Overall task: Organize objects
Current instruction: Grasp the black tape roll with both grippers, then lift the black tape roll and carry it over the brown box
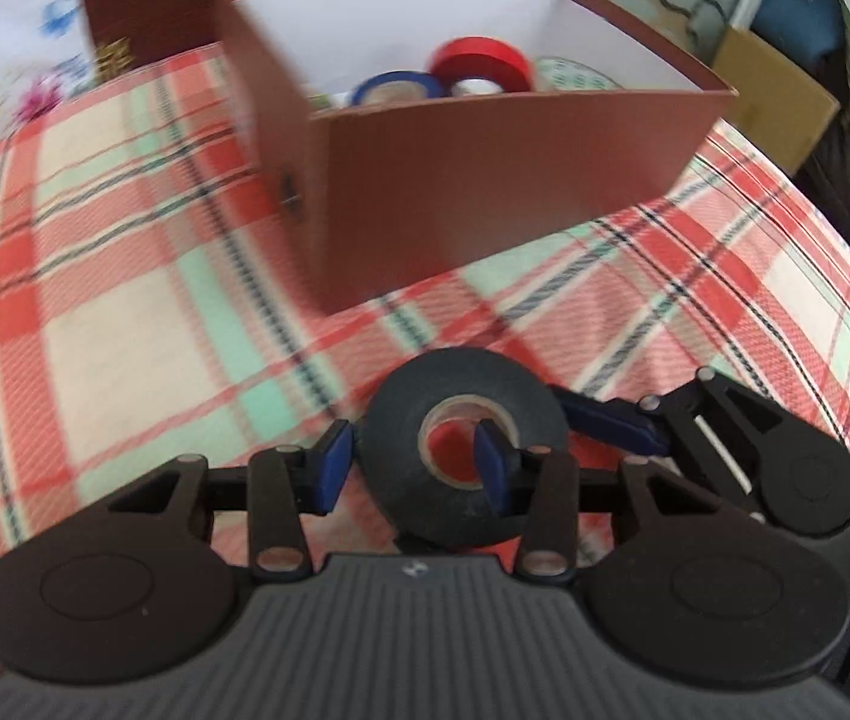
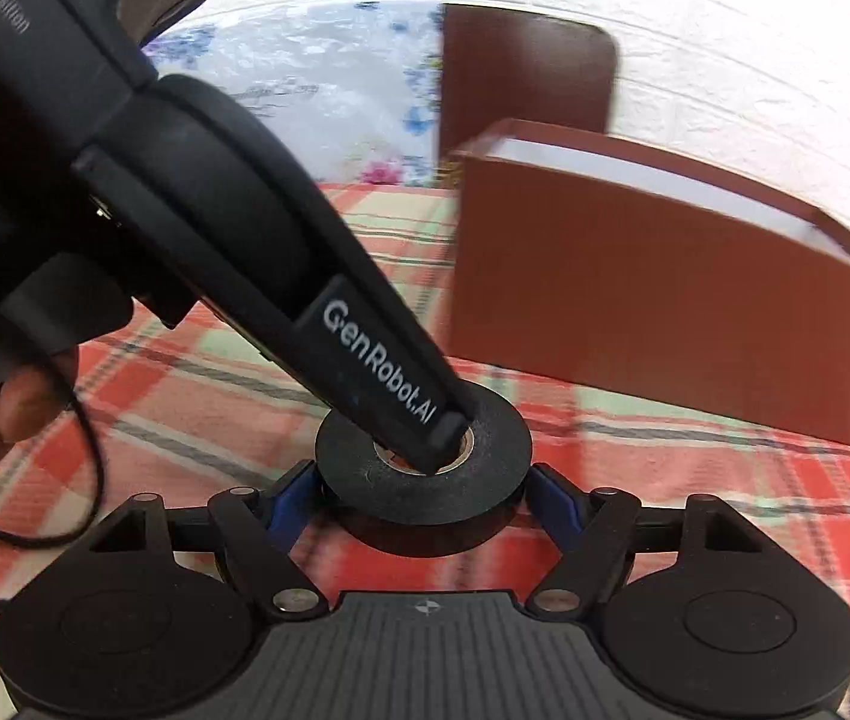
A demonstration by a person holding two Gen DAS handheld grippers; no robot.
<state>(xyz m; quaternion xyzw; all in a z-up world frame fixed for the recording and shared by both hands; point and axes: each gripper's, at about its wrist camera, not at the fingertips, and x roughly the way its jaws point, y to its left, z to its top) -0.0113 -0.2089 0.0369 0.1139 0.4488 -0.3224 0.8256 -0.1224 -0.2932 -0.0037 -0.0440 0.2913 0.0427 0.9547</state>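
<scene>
A black tape roll [image 1: 464, 450] lies on the plaid tablecloth [image 1: 125, 300]. My left gripper [image 1: 413, 468] is shut on its wall, one finger outside, one inside the core hole. In the right wrist view the same roll [image 2: 425, 480] sits between my right gripper's [image 2: 422, 501] blue pads, which stand at its two sides; contact is unclear. The left gripper's finger [image 2: 365, 360] reaches down into the roll's hole. A brown box [image 1: 485, 180] stands behind, holding a red roll [image 1: 482, 63] and a blue roll [image 1: 395, 87].
The brown box [image 2: 665, 312] stands right of the roll in the right wrist view, its lid [image 2: 521, 78] upright behind it. A cardboard box [image 1: 773, 102] and dark items sit off the table's right edge. A floral cloth [image 2: 305, 90] lies at the back.
</scene>
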